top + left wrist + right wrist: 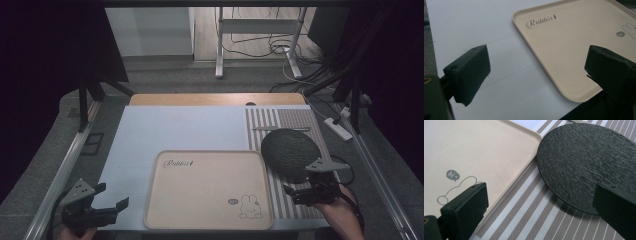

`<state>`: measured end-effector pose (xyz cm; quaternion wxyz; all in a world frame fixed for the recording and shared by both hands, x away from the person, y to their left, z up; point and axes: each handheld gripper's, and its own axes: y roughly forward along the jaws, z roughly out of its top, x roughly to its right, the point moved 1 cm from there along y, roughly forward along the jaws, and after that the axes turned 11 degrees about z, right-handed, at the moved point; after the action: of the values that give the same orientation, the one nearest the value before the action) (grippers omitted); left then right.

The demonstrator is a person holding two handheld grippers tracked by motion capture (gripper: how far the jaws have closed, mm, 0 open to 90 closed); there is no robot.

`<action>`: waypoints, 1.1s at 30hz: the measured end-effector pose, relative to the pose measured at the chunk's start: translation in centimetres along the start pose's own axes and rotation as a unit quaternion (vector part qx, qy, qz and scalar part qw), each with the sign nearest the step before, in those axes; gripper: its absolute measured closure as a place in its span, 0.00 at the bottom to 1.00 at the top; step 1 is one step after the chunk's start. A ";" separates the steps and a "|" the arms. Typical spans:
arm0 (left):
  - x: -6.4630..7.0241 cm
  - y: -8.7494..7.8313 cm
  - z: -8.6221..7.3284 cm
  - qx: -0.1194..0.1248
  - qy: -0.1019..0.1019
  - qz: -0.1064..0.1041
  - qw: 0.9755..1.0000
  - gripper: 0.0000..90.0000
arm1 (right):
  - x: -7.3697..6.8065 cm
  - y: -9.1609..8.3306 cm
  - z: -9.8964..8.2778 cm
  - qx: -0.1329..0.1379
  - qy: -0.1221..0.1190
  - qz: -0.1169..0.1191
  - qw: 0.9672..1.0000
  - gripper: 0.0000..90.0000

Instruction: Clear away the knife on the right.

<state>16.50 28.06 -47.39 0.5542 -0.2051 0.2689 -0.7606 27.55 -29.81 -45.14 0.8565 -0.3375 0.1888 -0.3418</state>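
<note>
Right tongs (pixel 300 192) first: jaws spread wide, nothing between them, hovering low over the striped mat (pixel 280 200). Just ahead of them sits the black disc (pixel 291 152), a flat, rough-textured round piece lying on the mat. In the right gripper view the near rim of the disc (pixel 586 162) lies between the two jaws but still ahead of them, not touched. To the inner side of those tongs, the tray (pixel 210 220) lies close, its edge running alongside the stripes, with a small gap to the disc.

Over to the left tongs (pixel 112 197): open as well, empty, held off the tray's near left corner above the pale bench sheet (pixel 150 130). From the left gripper view, the tray's rim (pixel 541 62) passes between the jaws, the word "Rabbit" further out, no contact.

So this looks like the approach step: the right tongs lining up on the disc, the tray bare and waiting beside it. My read is that the disc is headed for the tray. The next move calls for the right tongs to ease forward and drop one jaw under the thin rim, then close. That's tricky, as the disc lies flat on the mat and could slide away instead of lifting. The left tongs seem placed to steady the tray.
</note>
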 end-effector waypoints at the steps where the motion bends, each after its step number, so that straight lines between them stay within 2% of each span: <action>1: 0.0 0.0 0.0 -0.001 0.000 0.001 1.000 0.07 | 0.1 0.1 0.1 -0.002 0.001 0.001 1.000 0.01; 9: 0.0 0.0 0.0 -0.002 0.000 0.002 1.000 0.07 | 0.9 0.7 0.9 -0.003 0.005 0.003 1.000 0.01; 15: 0.1 0.1 0.0 -0.003 0.001 0.003 1.000 0.07 | 1.3 1.3 1.5 -0.003 0.027 0.007 1.000 0.01; 22: 0.1 0.1 0.0 -0.004 0.000 0.004 1.000 0.07 | 1.6 1.9 2.1 -0.003 0.031 0.008 0.999 0.01; 33: 0.1 0.1 0.1 -0.004 0.001 0.005 1.000 0.07 | 2.4 3.0 3.1 -0.017 0.038 0.005 0.999 0.01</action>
<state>16.58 27.96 -47.41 0.5570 -0.2056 0.2737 -0.7567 32.30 -28.51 -45.32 0.8445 -0.3380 0.2283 -0.3471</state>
